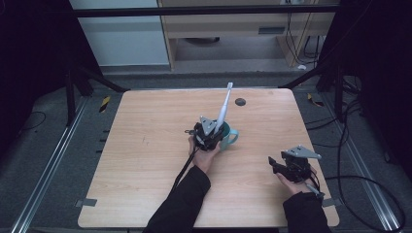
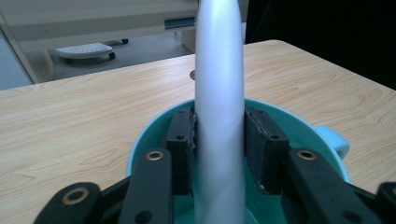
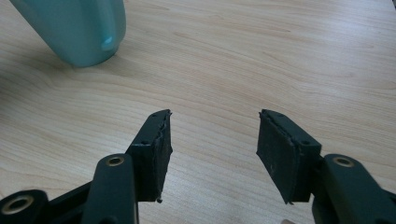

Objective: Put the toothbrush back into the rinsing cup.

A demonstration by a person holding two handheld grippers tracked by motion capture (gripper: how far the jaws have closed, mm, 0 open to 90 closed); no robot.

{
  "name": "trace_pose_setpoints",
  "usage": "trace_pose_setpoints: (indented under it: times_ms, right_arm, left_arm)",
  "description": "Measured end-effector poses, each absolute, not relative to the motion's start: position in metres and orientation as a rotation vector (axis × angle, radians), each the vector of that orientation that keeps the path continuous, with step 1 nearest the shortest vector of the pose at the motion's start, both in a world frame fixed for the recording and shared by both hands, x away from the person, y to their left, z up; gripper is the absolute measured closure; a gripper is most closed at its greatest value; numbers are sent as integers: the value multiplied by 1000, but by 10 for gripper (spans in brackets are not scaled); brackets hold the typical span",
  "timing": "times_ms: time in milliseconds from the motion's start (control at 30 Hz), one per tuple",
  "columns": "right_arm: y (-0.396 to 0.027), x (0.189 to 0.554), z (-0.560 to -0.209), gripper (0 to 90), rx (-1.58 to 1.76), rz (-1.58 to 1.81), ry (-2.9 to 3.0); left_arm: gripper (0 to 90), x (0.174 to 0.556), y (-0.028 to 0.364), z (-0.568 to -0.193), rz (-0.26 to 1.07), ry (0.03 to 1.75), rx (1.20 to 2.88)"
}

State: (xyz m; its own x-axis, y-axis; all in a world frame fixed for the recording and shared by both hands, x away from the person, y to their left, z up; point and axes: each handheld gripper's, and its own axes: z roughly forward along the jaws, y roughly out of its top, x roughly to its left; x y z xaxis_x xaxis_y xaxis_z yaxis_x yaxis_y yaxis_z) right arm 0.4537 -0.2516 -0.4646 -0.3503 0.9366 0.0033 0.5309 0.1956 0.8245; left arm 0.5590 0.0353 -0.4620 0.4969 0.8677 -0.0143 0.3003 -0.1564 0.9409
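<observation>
A teal mug (image 1: pixel 230 137) stands near the middle of the wooden table (image 1: pixel 145 155). A long pale handle (image 1: pixel 224 104) rises out of it and leans away from me. My left gripper (image 1: pixel 210 133) points down into the mug (image 2: pixel 149 130). Its pads flank the handle (image 2: pixel 219 70) closely, and a thin dark gap shows on the right side, so my left gripper (image 2: pixel 219 140) stands open around it. The lower end of the handle is hidden inside the mug. My right gripper (image 1: pixel 273 162) rests low at the front right, open (image 3: pixel 212 140) and empty, with the mug (image 3: pixel 79 28) farther off.
A small dark round hole (image 1: pixel 240 101) lies in the table behind the mug. Dark frame posts, cables and a pale cabinet stand beyond the far edge. Bare wood stretches to the left of the mug and in front of the right gripper.
</observation>
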Motion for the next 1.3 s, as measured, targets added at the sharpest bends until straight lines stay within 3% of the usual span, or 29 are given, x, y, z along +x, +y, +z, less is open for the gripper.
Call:
trace_pose_setpoints:
  times_ms: [300,500,733,1033,1300]
  right_arm:
    - [-252,453,-464,439,1367,1040,1958]
    - [-254,453,-463,410,1367,1042,1938]
    - [-255,452,-462,338,1374,1054,1903]
    - [-259,453,-462,269,1408,1050,1871]
    - [-260,453,-462,250,1418,1043,1865]
  left_arm:
    - [497,545,41,-446,663,954,1728]
    - [476,525,64,-420,675,889,1775]
    - [452,514,116,-403,592,898,1800]
    - [421,489,207,-421,604,1044,1778]
    - [393,474,259,-438,634,1182,1771]
